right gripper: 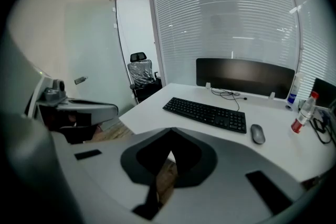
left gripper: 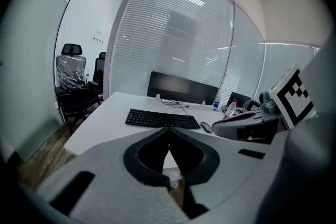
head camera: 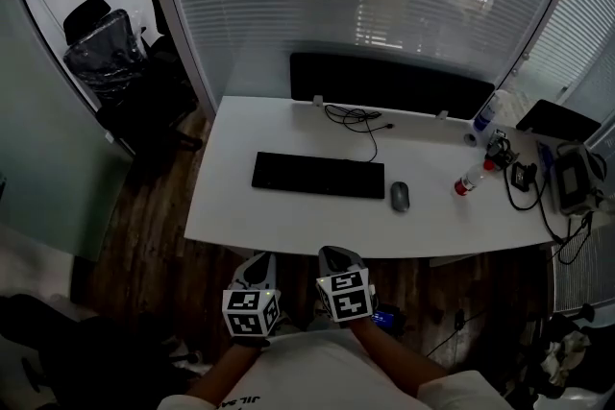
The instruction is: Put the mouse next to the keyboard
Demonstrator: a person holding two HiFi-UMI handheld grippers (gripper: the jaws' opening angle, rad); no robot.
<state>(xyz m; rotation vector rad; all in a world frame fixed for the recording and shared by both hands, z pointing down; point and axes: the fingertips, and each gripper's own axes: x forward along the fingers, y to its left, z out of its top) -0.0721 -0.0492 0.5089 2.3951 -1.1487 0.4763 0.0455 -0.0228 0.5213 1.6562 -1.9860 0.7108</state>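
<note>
The mouse [head camera: 400, 196] lies on the white table [head camera: 288, 230], just beside the right end of the keyboard [head camera: 318, 176] and not touching it. A bottle [head camera: 471, 180] stands further right, and a cable [head camera: 360, 118] lies coiled behind the keyboard. The left gripper [head camera: 258, 266] and right gripper [head camera: 338, 258] hover side by side off the table's near edge, well apart from the mouse, both pointing toward the table. Each has its fingers clenched together with nothing between them.
</note>
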